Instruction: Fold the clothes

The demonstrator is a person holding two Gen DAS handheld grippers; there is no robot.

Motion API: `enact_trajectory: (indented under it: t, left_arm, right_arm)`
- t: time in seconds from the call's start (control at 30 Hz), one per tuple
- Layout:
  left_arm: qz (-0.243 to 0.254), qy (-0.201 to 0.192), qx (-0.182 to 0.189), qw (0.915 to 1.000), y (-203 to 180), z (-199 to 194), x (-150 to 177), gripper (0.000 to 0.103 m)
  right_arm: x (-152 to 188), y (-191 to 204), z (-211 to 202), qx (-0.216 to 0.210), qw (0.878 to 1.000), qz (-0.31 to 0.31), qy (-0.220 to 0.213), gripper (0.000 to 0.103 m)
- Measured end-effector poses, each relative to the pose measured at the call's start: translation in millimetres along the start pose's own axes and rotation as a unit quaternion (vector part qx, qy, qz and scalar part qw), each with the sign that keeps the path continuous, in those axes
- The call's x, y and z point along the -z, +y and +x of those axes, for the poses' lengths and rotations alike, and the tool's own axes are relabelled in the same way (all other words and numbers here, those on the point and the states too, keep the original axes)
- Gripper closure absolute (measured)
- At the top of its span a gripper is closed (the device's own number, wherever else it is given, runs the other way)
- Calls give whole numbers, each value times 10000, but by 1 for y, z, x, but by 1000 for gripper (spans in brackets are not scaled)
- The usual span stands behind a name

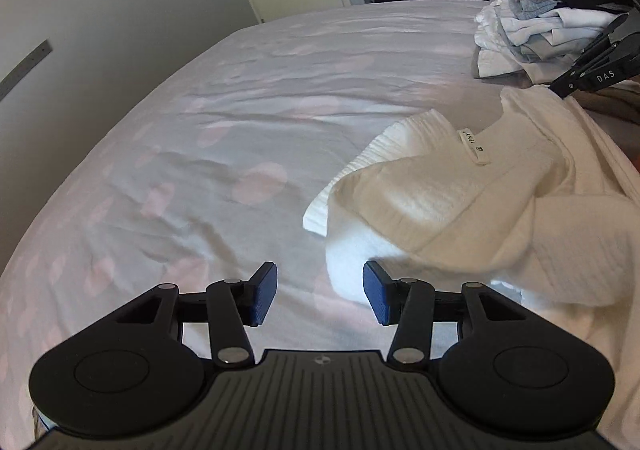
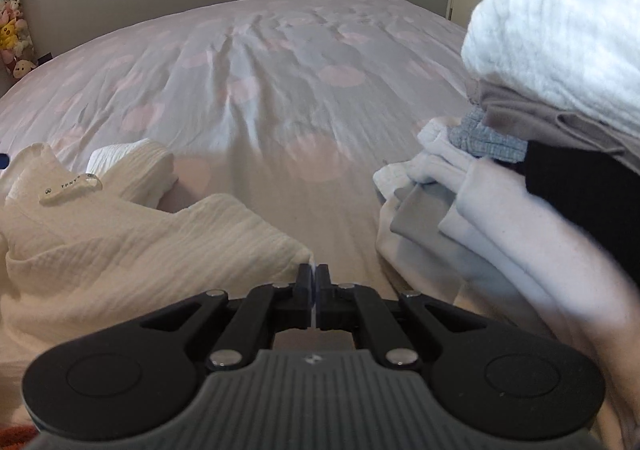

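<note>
Blue-padded left tongs [image 1: 320, 296] hang spread and empty, a soft cream sweater [image 1: 460, 202] crumpled just ahead to their right; right tongs [image 2: 314, 282] pinch its thin edge. Light and floppy, it looks best gripped at hems.

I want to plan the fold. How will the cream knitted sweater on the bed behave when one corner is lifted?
The cream sweater will probably be floppy: it already lies in soft humps and folds. Its thick ribbed knit suggests some weight, so it may sag and stretch. The textured surface seems unlikely to slip.
</note>
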State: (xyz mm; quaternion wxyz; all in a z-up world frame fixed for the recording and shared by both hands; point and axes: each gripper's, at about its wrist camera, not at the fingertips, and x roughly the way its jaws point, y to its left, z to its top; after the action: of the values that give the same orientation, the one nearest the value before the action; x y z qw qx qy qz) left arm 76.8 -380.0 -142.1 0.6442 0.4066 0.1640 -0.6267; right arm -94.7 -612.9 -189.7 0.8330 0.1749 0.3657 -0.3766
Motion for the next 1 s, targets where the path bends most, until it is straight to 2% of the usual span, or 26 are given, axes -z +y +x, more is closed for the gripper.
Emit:
enact_trajectory:
  t: [0.13,0.37,0.6,0.63,0.67,0.77,0.87,1.0]
  left_arm:
    - [182,-23,327,9993,-3,27,-8,57]
    - [101,-2,844,9964,-8,59,-18,61]
    - [-866,279,1384,9862,3,90,-20,67]
    - [-930,308,1395,9854,4,90,-20,69]
    - [-912,319,1396,9855,4,87,-20,77]
    - [-615,344,1162,9907,-8,74,-25,91]
    - [-599,437,832,9938,-12,59,-27,94]
    - [-1127,428,382,9920,9,24,-26,96]
  right_arm:
    - [2,-3,9,-80,9999,25,97,100]
    - [11,-8,22,-184,9993,94,306,100]
    - [17,-10,22,-220,9992,165,287,100]
    - [18,-11,22,-219,9992,173,282,100]
    - [17,-11,21,-221,9992,187,278,100]
    - [16,-12,18,-217,9992,212,249,99]
    - [14,-12,11,-195,9995,188,142,100]
    - [6,-10,-8,-188,9996,156,-171,100]
